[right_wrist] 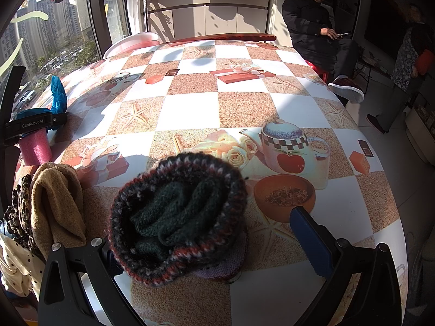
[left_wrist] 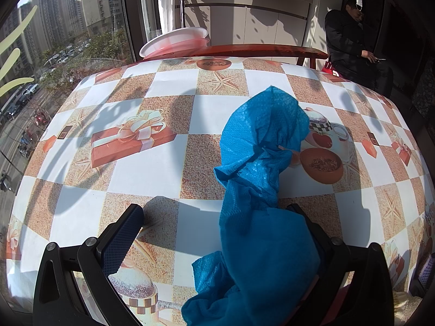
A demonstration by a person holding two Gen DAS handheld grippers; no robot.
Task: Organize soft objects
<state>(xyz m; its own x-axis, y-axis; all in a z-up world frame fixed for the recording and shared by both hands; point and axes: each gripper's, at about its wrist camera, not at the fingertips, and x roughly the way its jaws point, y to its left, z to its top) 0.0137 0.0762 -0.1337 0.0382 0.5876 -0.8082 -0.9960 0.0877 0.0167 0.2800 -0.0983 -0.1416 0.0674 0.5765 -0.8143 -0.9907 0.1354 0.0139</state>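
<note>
Both jaws are standing wide apart. Left gripper (left_wrist: 214, 217) is gaping at the bottom of its frame with a blue cloth (left_wrist: 261, 179) draping over its right finger (left_wrist: 307, 222) and trailing up to mid-frame; whether anything is pinching it I cannot tell. Right gripper (right_wrist: 201, 233) is sitting open at the bottom of its frame, a knitted hat (right_wrist: 179, 217) lying between its fingers against the left one, not clamped. Beneath both, the checkered tablecloth (right_wrist: 190, 108) is filling most of each view. At the lower left of the right view, a tan cloth (right_wrist: 57, 206), a leopard-print cloth (right_wrist: 19, 209) and a polka-dot cloth (right_wrist: 16, 269) are lying bunched together.
</note>
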